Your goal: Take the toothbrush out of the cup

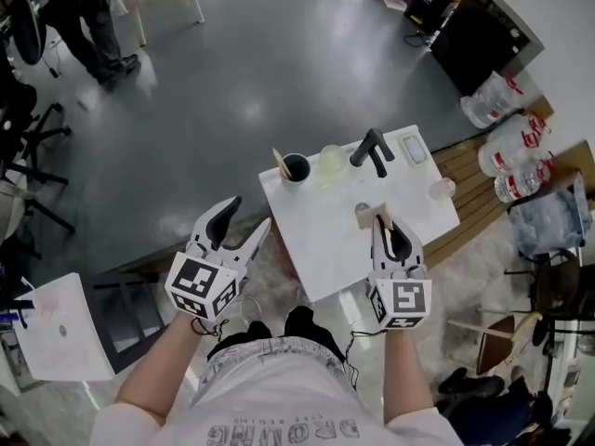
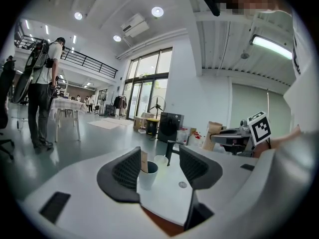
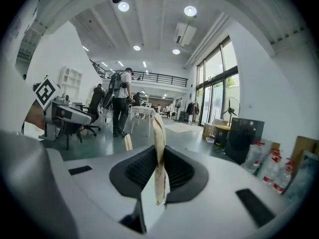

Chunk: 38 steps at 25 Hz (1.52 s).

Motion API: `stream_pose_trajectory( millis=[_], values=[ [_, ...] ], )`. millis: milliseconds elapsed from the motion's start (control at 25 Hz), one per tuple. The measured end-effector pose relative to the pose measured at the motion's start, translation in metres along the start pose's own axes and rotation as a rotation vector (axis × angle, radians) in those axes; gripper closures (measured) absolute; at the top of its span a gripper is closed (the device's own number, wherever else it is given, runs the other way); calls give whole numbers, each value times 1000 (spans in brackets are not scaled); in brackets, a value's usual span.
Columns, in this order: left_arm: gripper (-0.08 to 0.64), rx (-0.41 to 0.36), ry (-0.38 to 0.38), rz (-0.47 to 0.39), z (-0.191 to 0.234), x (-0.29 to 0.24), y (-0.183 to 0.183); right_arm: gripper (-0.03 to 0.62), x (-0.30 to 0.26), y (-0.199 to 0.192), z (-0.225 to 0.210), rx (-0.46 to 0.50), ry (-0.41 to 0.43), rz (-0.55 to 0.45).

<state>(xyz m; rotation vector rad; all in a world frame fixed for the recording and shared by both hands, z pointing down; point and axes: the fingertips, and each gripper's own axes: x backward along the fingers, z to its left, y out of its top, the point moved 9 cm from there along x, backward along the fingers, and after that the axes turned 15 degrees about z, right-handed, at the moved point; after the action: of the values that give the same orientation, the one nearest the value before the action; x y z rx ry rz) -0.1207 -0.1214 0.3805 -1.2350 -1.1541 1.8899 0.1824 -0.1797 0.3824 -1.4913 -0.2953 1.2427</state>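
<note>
Right gripper (image 1: 381, 222): its jaws are pressed together on a flat tan strip (image 3: 158, 133). You pinch it near the middle, so it stands upright with both ends free of the pads.
Held strip: it looks like a toothbrush in a paper sleeve, though no bristles show. It hangs over the table (image 1: 325, 254), to the right of the cup (image 1: 296, 168) and nearer you, well clear of the rim.
Cup: it stands by the table's far left corner. A second tan stick (image 1: 279, 160) leans in it against the left rim, so I judge there is more to lift out.
Left gripper (image 1: 249, 216): its jaws are spread with nothing between the pads. It hovers on your side of the cup, off the table edge, and is aimed so the cup shows in the gap, close to the left jaw. That suits steadying the cup or reaching for the stick.
Neighbours: a clear cup (image 1: 332, 162) sits just to the right of the cup, a black stand (image 1: 371, 149) beyond that, and a flat case (image 1: 415, 149) farther right.
In the way: nothing lies between your left gripper and the cup. The clear cup beside it is the one you could knock.
Farther off: water bottles (image 1: 507, 161) lie well to the cup's right, and a person (image 1: 93, 26) stands far beyond it to the left.
</note>
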Motion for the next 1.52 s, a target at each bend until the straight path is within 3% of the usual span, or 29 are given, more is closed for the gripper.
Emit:
stream_pose_trajectory(
  millis=[800,1520],
  values=[
    [307,88,65,65,13,-93,-5,551,-34,-14,-39,10,74,44],
    [307,192,135,115,28,-142,-27,554,-63,-34,-61,4,153,99]
  ],
)
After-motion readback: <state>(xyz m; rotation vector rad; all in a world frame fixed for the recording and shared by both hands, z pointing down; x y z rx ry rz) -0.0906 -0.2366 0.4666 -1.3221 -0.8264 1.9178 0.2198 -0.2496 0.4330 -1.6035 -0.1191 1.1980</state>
